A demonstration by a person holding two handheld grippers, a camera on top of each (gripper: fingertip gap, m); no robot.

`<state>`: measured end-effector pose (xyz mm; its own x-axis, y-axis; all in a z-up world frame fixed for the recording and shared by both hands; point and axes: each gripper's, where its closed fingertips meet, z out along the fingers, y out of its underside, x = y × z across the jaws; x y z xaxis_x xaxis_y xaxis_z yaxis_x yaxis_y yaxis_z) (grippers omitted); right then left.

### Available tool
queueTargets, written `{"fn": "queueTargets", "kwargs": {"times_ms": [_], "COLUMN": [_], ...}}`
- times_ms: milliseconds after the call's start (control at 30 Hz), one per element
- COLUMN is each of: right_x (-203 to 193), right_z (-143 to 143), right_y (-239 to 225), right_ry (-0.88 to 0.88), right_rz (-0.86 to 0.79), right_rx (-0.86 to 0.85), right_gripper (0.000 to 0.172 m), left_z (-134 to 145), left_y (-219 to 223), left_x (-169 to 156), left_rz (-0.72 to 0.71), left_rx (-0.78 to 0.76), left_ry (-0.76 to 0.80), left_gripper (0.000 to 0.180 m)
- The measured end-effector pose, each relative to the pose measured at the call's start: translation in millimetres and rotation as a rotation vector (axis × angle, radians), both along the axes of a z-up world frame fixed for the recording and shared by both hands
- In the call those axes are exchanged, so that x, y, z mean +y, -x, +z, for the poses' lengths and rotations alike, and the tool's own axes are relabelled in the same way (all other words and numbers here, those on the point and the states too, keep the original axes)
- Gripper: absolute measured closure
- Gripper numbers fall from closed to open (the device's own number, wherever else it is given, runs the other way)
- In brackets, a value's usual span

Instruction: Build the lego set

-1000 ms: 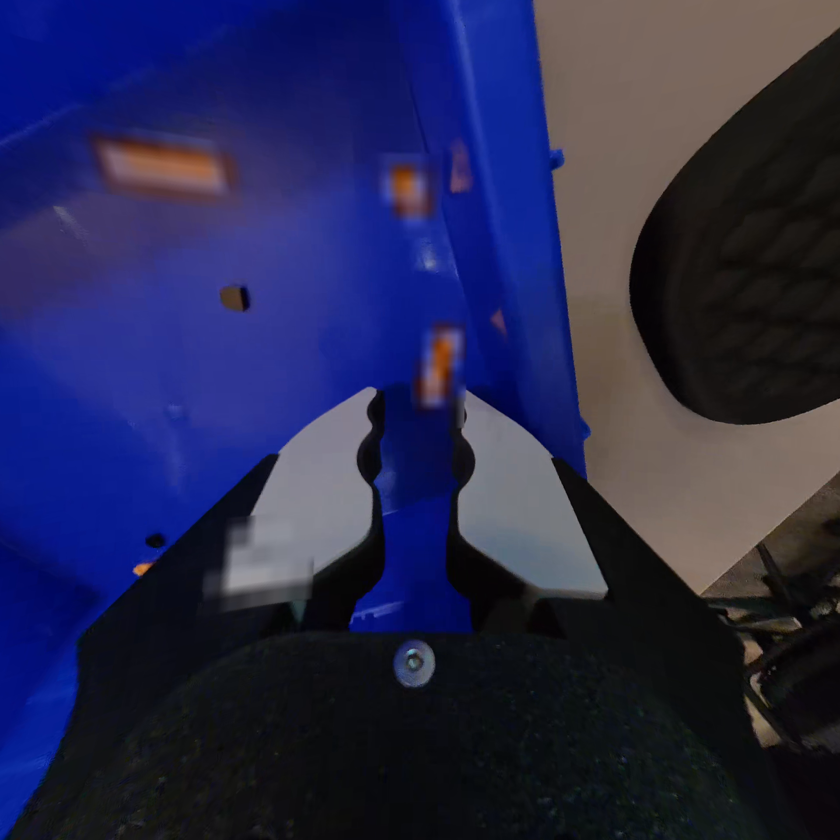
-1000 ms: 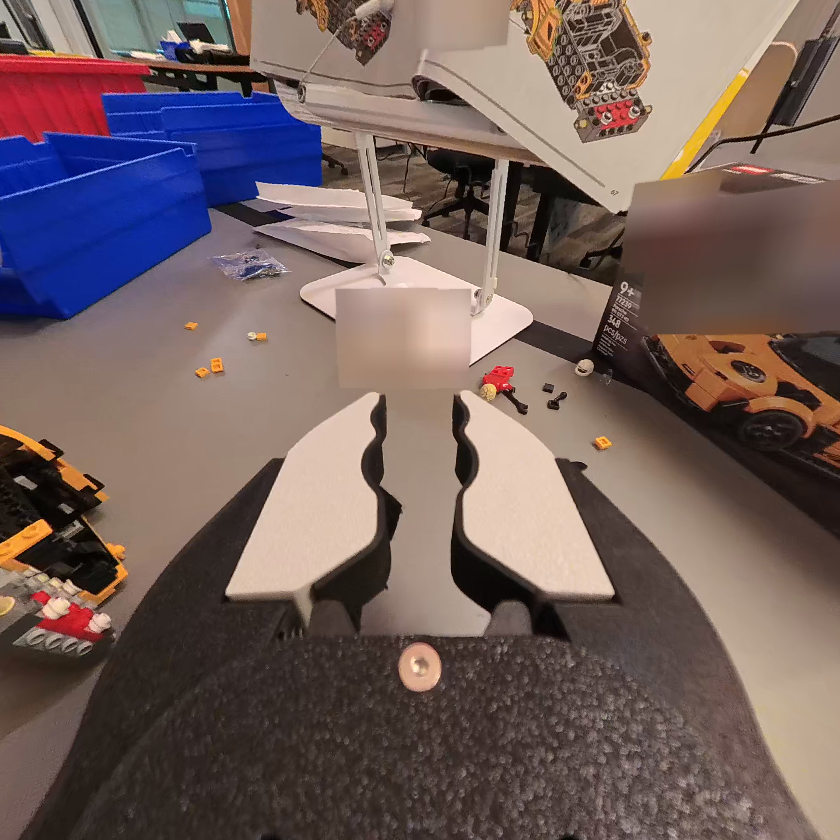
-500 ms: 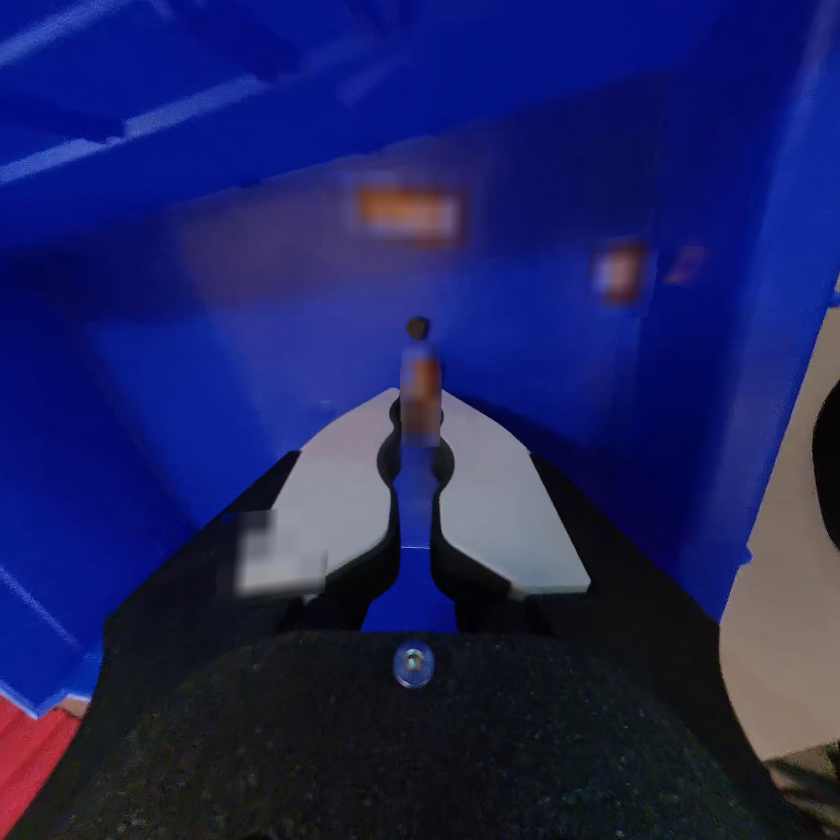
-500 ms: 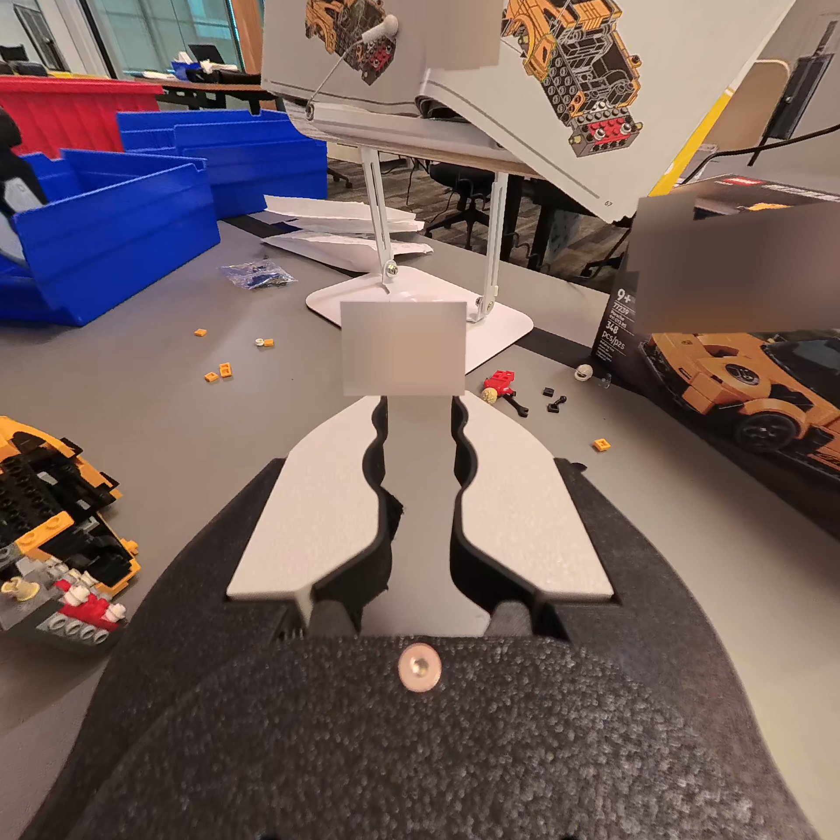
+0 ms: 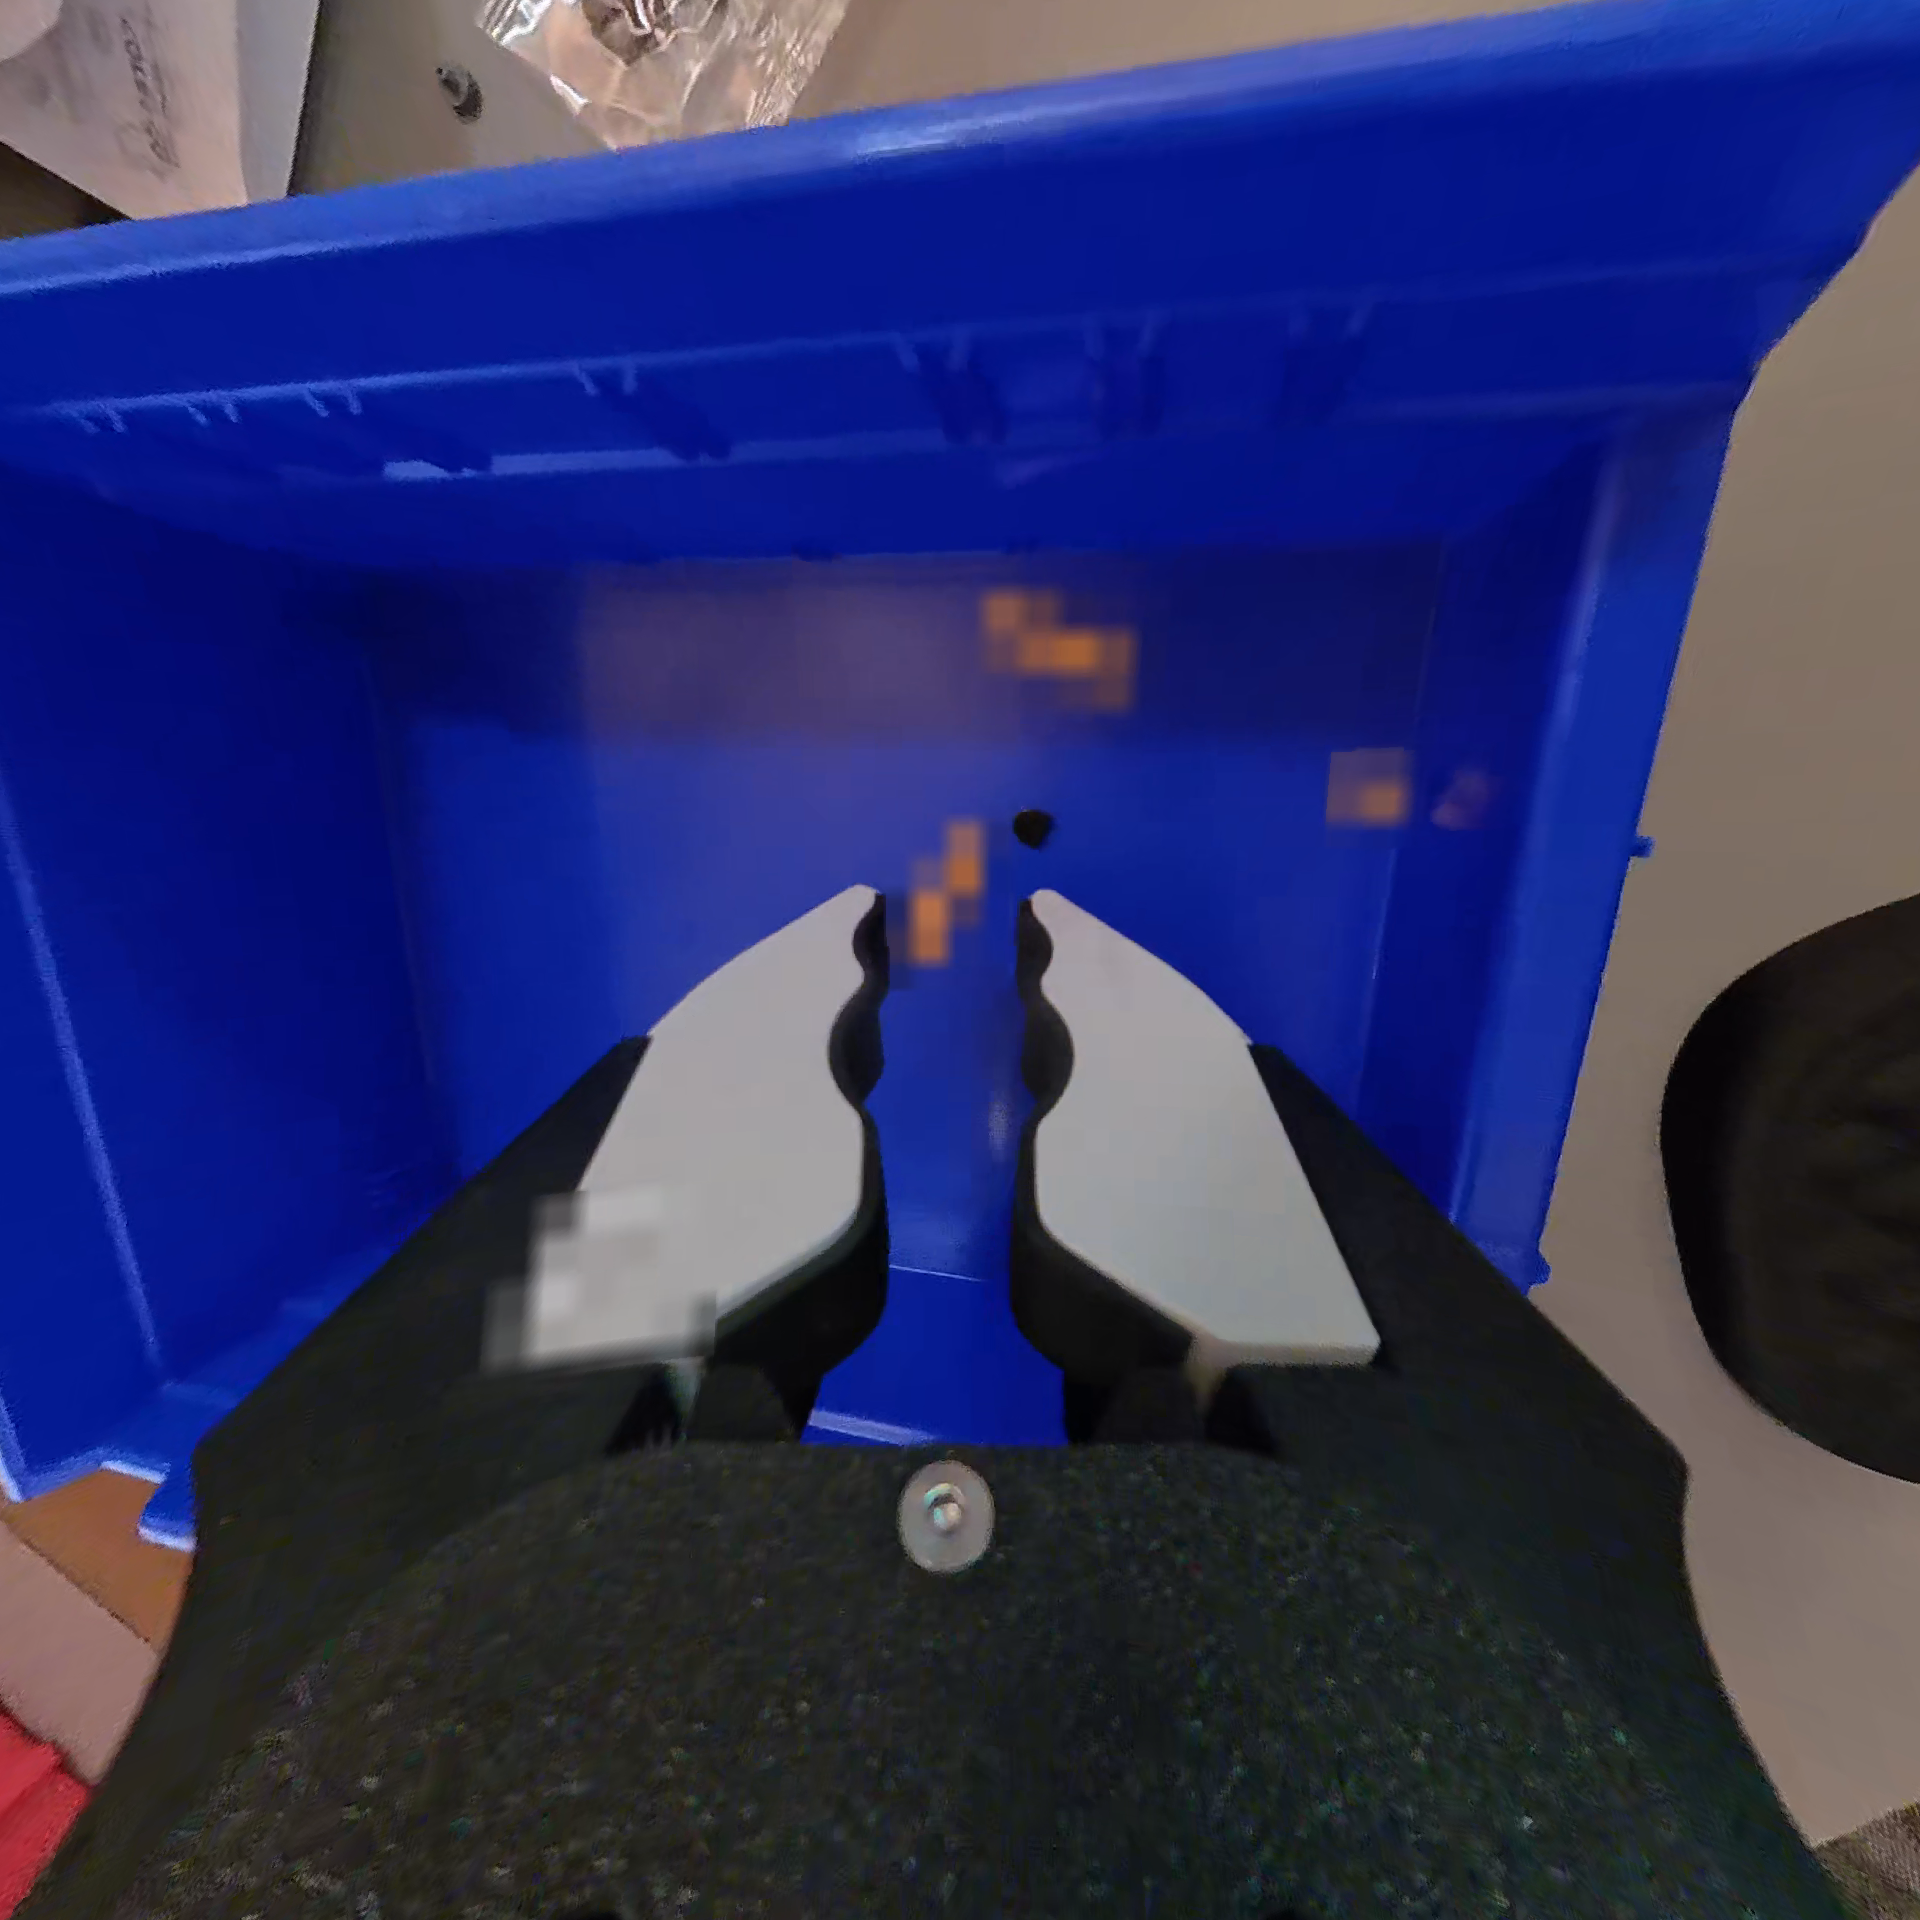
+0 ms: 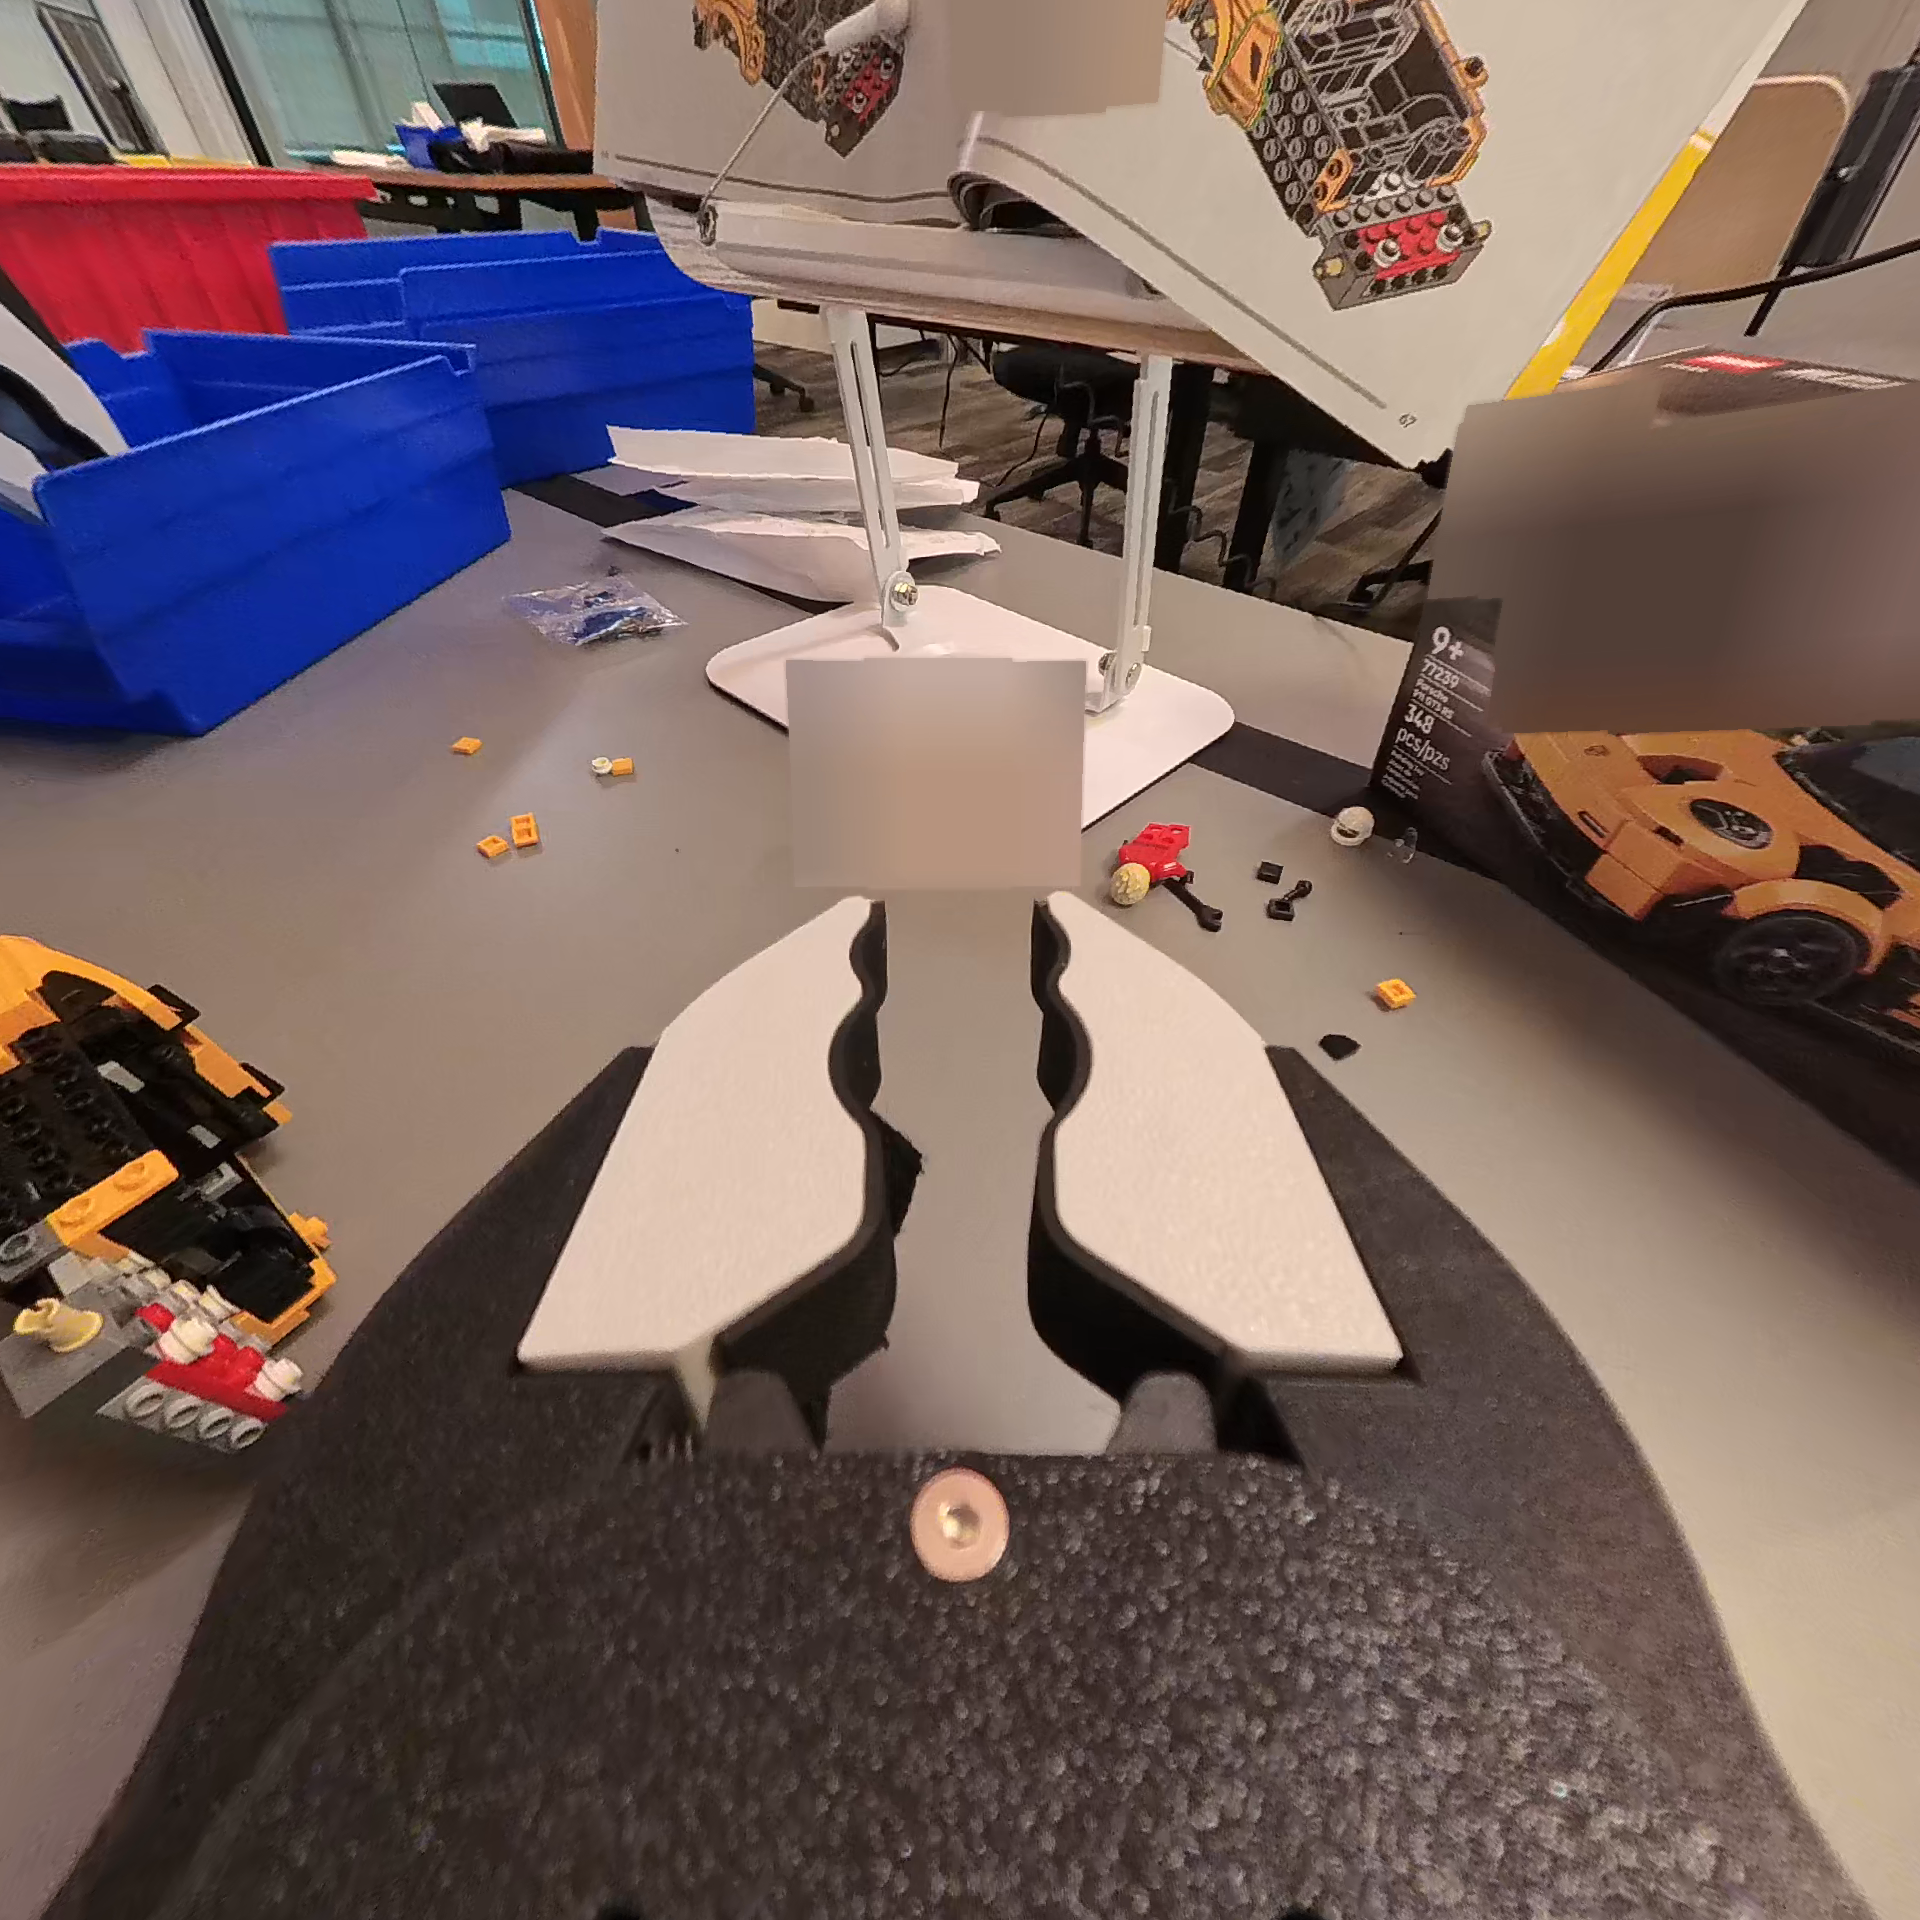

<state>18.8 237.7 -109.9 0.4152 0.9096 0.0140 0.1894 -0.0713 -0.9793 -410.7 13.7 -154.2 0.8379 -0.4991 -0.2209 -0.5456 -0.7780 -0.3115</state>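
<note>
In the left wrist view the left gripper (image 5: 951, 909) reaches into a blue bin (image 5: 935, 312) with its fingers spread and nothing pinched; a small orange piece (image 5: 940, 899), blurred, lies on the bin floor at centre frame just inside the left fingertip (image 5: 847, 914), its long axis running up the frame, with a small black piece (image 5: 1031, 828) just beyond the tips. In the right wrist view the right gripper (image 6: 956, 914) hangs spread and empty over the grey table (image 6: 364, 987), the partly built orange and black brick car (image 6: 135, 1195) at lower left, loose bricks about.
</note>
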Motion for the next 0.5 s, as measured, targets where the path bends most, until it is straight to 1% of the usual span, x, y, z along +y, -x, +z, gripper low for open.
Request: {"fn": "queueTargets", "kwargs": {"times_ms": [167,333,433,500], "right_x": [1,4,6,7], "right_z": [-2,-7,-6,-7], "right_y": [-1,0,0,0], "right_ry": [0.001,0.006,-0.001,-0.002], "right_rz": [-0.007,-0.018,-0.031,-0.041], "right_rx": [-0.009,-0.023,-0.026,-0.028], "right_gripper": [0.145,0.145,0.146,0.146], "left_z": [3,-1,-10,-9], "left_y": [10,21,7,-17], "left_x": [0,-8,-15,-18], "left_rz": [0.022,0.007,-0.042,-0.099], "left_rx": [-0.004,0.024,-0.041,-0.137], "left_ry": [-0.006,0.039,0.096,0.111], "left_gripper": [0.157,0.159,0.159,0.158]}}
